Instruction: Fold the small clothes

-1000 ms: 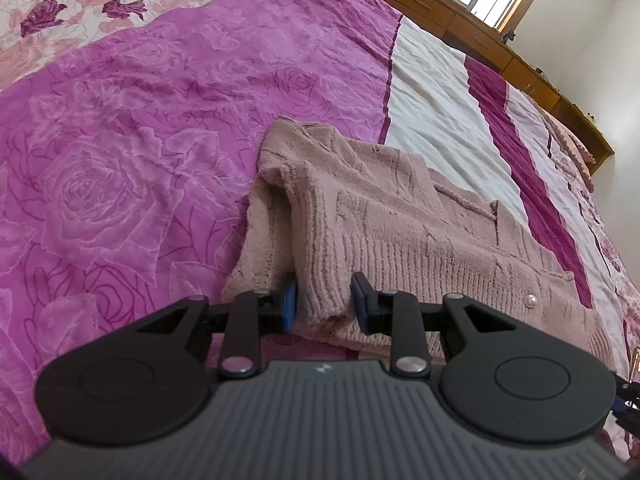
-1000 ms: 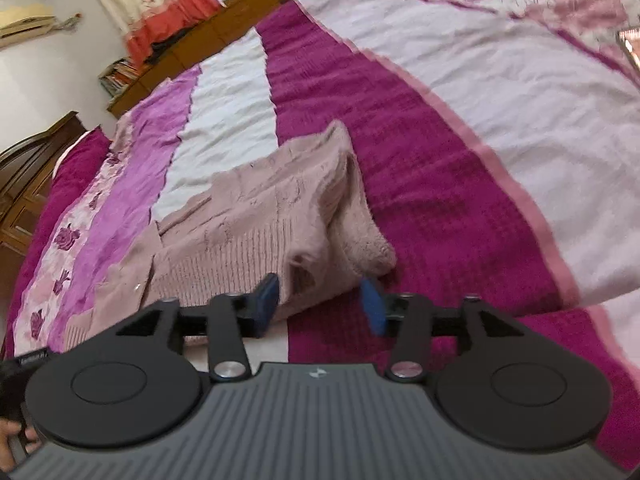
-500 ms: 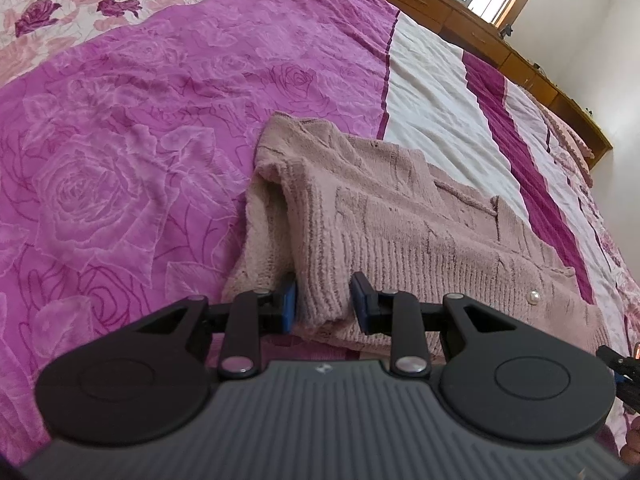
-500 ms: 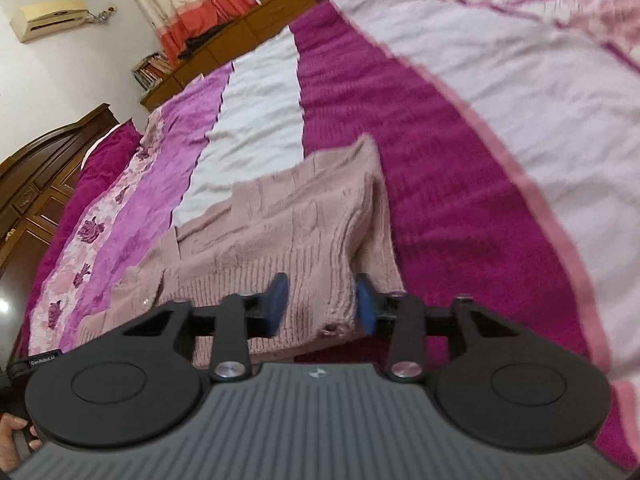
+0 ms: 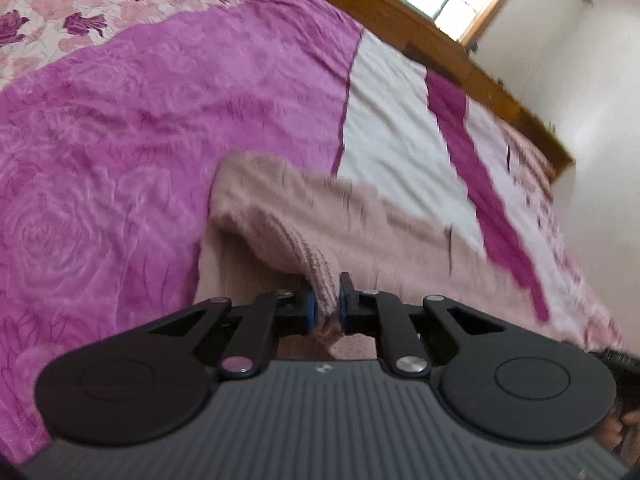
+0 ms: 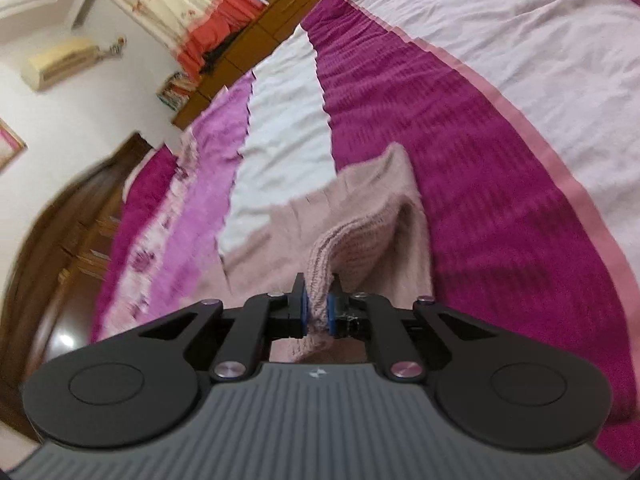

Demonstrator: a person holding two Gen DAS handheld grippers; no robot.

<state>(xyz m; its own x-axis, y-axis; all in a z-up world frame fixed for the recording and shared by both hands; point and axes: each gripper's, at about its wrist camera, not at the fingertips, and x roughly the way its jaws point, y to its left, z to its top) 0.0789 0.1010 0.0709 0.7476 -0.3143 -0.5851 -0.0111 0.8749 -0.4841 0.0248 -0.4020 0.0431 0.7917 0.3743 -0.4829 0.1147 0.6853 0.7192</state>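
Observation:
A dusty-pink knitted cardigan [image 5: 360, 220] lies on the bed with its near ribbed hem lifted. My left gripper [image 5: 326, 304] is shut on the hem's left corner, and the knit rises off the layer beneath. The cardigan shows in the right wrist view [image 6: 368, 220] too. My right gripper [image 6: 318, 306] is shut on the hem's right corner and holds it up off the bed. Both views are blurred by motion.
The bed carries a quilt of magenta rose print [image 5: 120, 160], white [image 5: 392, 128] and dark magenta stripes [image 6: 460, 140]. A wooden cabinet [image 5: 420, 28] runs along the far side under a window. A dark wooden headboard [image 6: 60, 248] stands at the left.
Both grippers have closed on the hem's two corners and lifted them. The hem has come up off the bed and both views have tilted.

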